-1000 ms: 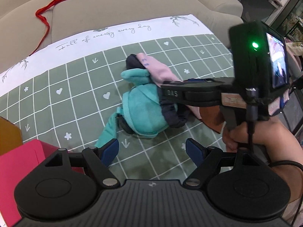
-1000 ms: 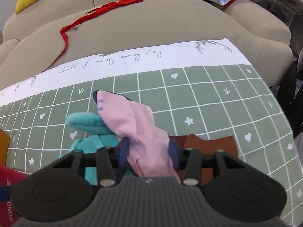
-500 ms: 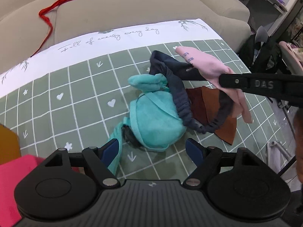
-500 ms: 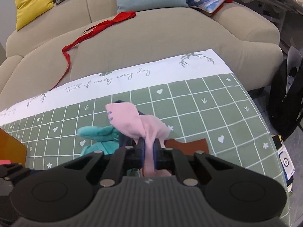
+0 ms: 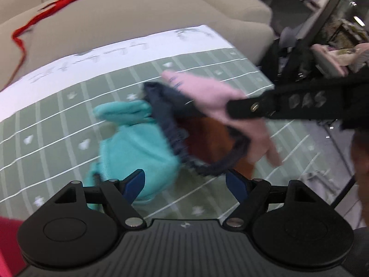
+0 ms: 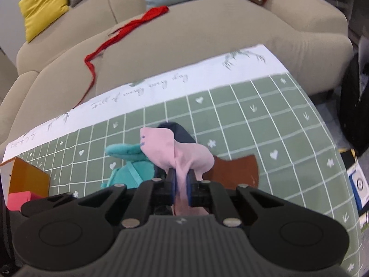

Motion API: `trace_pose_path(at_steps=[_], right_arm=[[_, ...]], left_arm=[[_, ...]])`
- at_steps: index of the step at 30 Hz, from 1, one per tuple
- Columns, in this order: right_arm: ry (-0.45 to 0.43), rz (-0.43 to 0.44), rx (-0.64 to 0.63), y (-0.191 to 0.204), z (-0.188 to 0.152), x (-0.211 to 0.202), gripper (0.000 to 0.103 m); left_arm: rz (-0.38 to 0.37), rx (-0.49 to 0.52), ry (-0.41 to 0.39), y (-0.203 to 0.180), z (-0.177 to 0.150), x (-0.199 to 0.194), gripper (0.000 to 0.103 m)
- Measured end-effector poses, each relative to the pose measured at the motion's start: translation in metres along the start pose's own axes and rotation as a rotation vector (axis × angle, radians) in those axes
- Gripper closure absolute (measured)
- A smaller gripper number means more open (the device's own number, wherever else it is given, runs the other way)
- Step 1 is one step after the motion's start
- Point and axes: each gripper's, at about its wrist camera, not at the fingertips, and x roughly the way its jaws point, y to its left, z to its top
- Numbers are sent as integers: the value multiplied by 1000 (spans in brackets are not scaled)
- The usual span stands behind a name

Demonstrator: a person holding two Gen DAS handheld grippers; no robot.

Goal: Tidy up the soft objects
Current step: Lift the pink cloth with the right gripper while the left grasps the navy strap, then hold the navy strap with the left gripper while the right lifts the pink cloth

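Pinching the pink cloth shut in my right gripper, I see the teal garment lying just ahead-left of my open, empty left gripper, nearer that hand.

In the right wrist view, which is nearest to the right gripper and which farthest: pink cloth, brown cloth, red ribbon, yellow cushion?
1. pink cloth, clamped in the right gripper.
2. brown cloth, just right, on the mat.
3. red ribbon, on the sofa.
4. yellow cushion, far left.

Motion blur smears the tablecloth lettering; the pink box is cut off behind the gripper body.
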Motion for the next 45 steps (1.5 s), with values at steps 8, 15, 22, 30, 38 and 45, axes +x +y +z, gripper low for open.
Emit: trace_pose_path(at_steps=[8, 15, 22, 30, 38, 45], right_arm=[[48, -48, 16, -12, -12, 10, 95], [45, -58, 27, -19, -13, 9, 91], [62, -76, 46, -22, -14, 14, 87], [102, -154, -15, -15, -23, 29, 49], [193, -165, -15, -16, -40, 61, 39], [179, -145, 7, -21, -39, 60, 76]], left_arm=[[-11, -136, 14, 1, 12, 33, 23], [131, -151, -5, -1, 8, 42, 80], [84, -182, 28, 6, 4, 13, 89], [66, -161, 39, 15, -24, -13, 82], [7, -277, -22, 27, -16, -6, 37], [32, -216, -1, 17, -3, 15, 39]])
